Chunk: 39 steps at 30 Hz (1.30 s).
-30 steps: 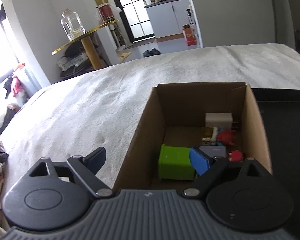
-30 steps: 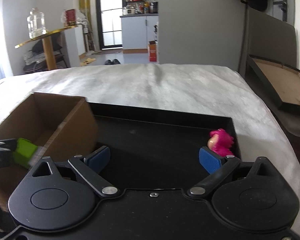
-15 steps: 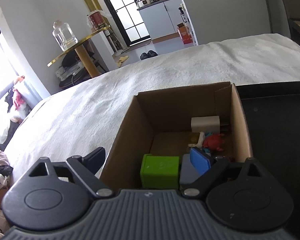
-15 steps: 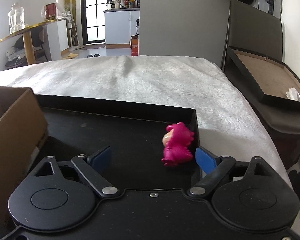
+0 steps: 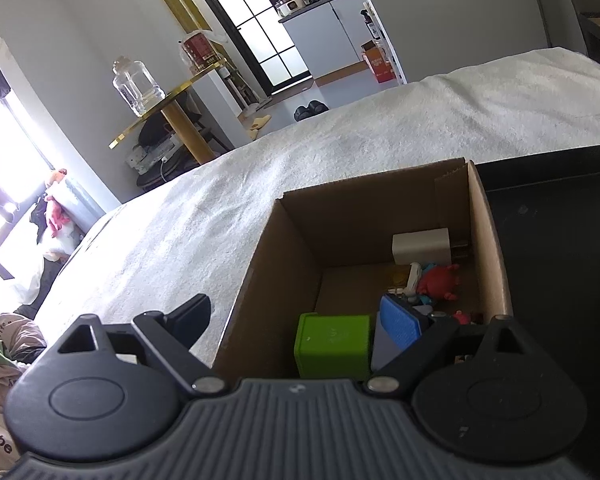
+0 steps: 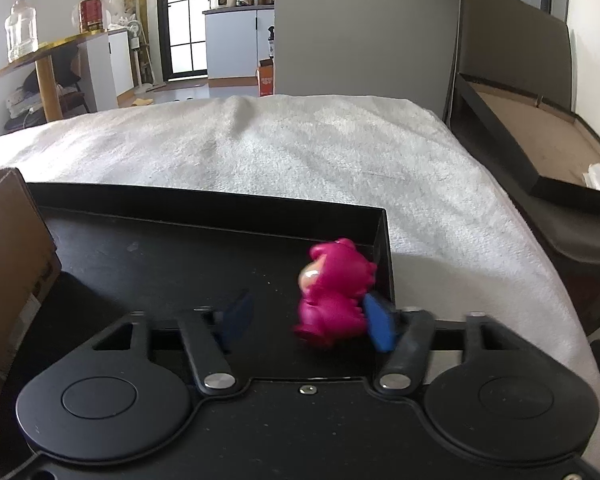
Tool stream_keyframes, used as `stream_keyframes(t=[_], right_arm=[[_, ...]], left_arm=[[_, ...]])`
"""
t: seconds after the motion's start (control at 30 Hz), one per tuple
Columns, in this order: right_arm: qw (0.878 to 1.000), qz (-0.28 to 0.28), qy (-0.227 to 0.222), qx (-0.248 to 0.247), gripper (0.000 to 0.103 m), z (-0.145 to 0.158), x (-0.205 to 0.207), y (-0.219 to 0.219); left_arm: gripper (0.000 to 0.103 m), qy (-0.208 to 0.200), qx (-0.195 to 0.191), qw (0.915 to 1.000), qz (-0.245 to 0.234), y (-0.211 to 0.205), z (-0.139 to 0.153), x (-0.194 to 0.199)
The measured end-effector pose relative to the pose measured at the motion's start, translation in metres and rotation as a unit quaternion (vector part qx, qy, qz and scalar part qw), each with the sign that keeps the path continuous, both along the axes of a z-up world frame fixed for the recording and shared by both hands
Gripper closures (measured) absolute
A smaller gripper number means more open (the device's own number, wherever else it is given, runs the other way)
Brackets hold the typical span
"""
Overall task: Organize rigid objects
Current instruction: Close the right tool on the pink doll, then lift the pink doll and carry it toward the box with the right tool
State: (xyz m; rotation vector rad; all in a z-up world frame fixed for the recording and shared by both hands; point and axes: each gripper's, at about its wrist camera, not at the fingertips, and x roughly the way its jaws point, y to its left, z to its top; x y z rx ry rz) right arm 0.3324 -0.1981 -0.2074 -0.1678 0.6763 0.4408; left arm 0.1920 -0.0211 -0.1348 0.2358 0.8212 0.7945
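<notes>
A pink toy figure (image 6: 334, 292) stands in the far right corner of the black tray (image 6: 204, 204). My right gripper (image 6: 308, 318) is open around it, the right finger pad (image 6: 378, 326) close beside it, the left pad (image 6: 236, 318) apart. My left gripper (image 5: 296, 320) is open and empty above the cardboard box (image 5: 284, 248). The box holds a green cube (image 5: 332, 344), a white charger (image 5: 420, 246), a red figure (image 5: 438, 282) and other small items.
The box and tray sit side by side on a white towel-covered bed (image 6: 300, 148). A dark open case (image 6: 540, 148) lies to the right of the bed. A gold side table with a glass jar (image 5: 136, 88) stands beyond the bed.
My right gripper has moved right and forward so the pink figure now sits between its fingers, which have narrowed. My left gripper has drawn back from the box, leaving the green cube inside.
</notes>
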Motion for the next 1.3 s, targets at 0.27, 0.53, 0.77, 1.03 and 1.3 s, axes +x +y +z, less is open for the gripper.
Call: stream_keyframes(t=[0.27, 0.53, 0.77, 1.03, 1.3], right_arm=[[1.000, -0.002, 0.023, 0.007, 0.068, -0.002, -0.009, -0.012], [0.999, 0.007, 0.044, 0.004, 0.068, 0.002, -0.030, -0.013], [0.997, 0.010, 0.078, 0.007, 0.068, 0.006, -0.050, -0.015], [0.995, 0.051, 0.079, -0.034, 0.068, 0.014, -0.077, -0.003], [0.993, 0.027, 0.086, -0.073, 0.041, 0.014, -0.086, 0.011]], left_arm=[[0.012, -0.006, -0.008, 0.9999, -0.004, 0.002, 0.001, -0.003], [0.012, -0.021, -0.021, 0.9996, -0.001, 0.010, 0.006, -0.012], [0.012, -0.038, -0.041, 0.9985, 0.000, 0.019, 0.012, -0.025], [0.012, -0.057, -0.072, 0.9958, 0.006, 0.036, 0.017, -0.041], [0.012, -0.073, -0.107, 0.9916, 0.004, 0.050, 0.020, -0.057]])
